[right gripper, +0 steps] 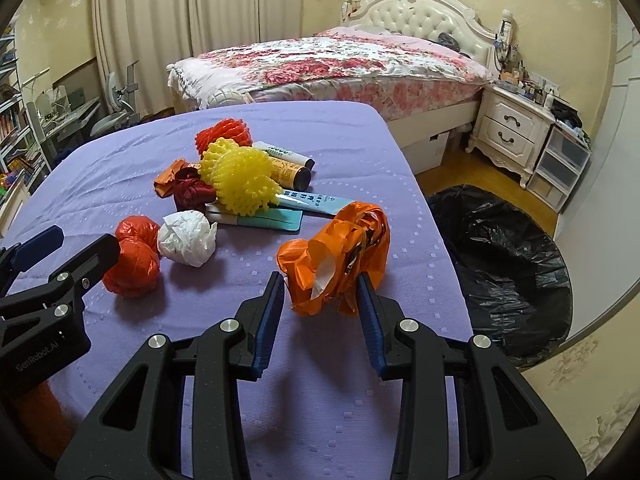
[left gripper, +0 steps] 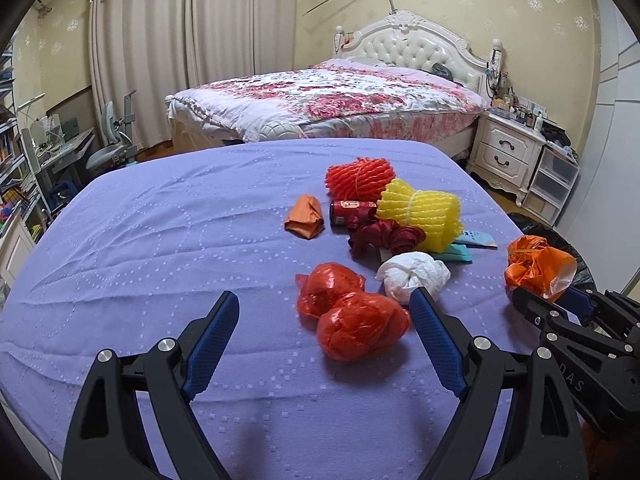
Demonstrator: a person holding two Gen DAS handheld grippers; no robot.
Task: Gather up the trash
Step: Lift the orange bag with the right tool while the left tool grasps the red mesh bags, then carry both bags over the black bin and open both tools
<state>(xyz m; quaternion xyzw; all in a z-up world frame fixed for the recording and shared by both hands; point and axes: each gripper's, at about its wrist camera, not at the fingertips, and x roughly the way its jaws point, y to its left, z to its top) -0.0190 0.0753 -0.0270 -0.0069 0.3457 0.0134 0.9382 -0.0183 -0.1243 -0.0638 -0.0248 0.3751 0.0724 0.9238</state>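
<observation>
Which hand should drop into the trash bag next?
Right, probably. Its jaws are shut on the orange plastic wrapper and the black bin bag lies open just past the table on that side; the left gripper is open and empty.

Left tool (left gripper: 324, 308): jaws wide apart, pads pressing nothing, angled down over the bench's near middle. Right tool (right gripper: 322, 294): jaws partly closed, both pads clamped on what it holds, angled down near the bench's right edge. Tools side by side, apart. Holding hands apparently out of frame.
</observation>
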